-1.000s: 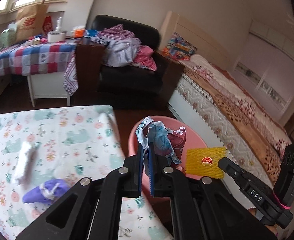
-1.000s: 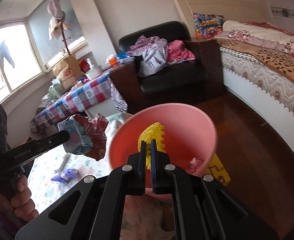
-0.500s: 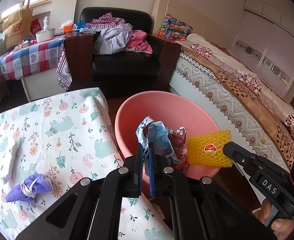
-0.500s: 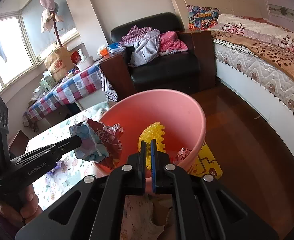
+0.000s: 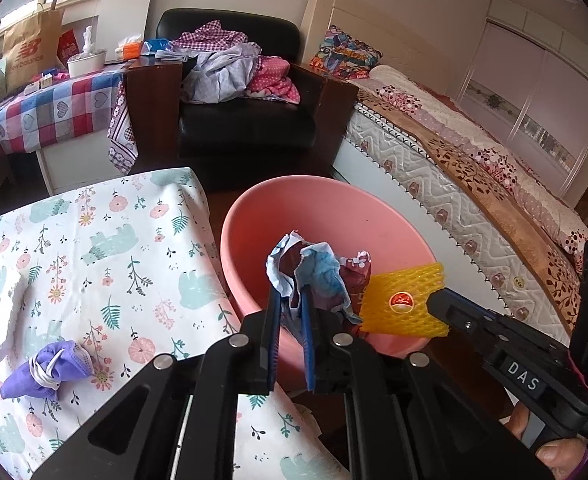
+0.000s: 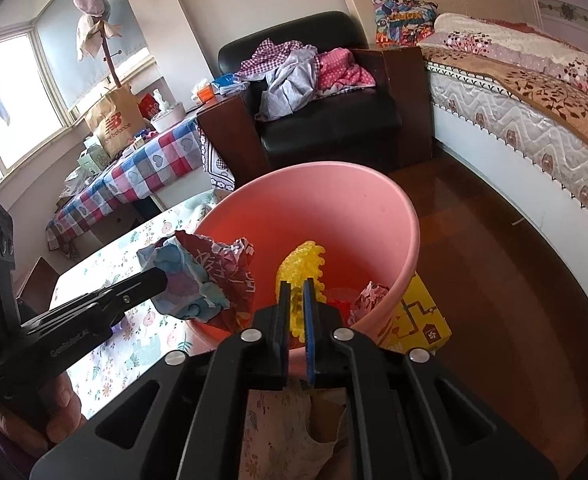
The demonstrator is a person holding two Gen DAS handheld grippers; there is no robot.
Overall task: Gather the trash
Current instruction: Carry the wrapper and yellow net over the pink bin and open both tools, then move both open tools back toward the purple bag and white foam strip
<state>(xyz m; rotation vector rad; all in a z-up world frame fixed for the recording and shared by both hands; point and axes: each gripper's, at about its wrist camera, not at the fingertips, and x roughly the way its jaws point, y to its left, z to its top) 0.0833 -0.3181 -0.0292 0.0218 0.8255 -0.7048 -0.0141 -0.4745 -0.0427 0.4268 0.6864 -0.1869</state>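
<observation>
My left gripper (image 5: 290, 304) has 1 crumpled blue/maroon wrapper (image 5: 318, 276) btwn its fingers, just been easing apart, pads still touching it, over pink bin (image 5: 322, 208) rim. My right gripper (image 6: 296, 300) holds 1 yellow foam net (image 6: 300, 268), also just loosening, inside the bin. 1 purple mask (image 5: 50, 368) left on floral bench (image 5: 106, 240). Bin sits just beside bench edge; bare wood floor (image 6: 494, 280) btwn bin & bed (image 6: 534, 120)

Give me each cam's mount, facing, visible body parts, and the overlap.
Left wrist: on left gripper, facing down into pink bin; crumpled wrapper between fingers; right gripper with yellow foam net visible.
Right wrist: on right gripper, facing the bin; left gripper, hand visible.
Shared: bin, both pieces, armchair.
</observation>
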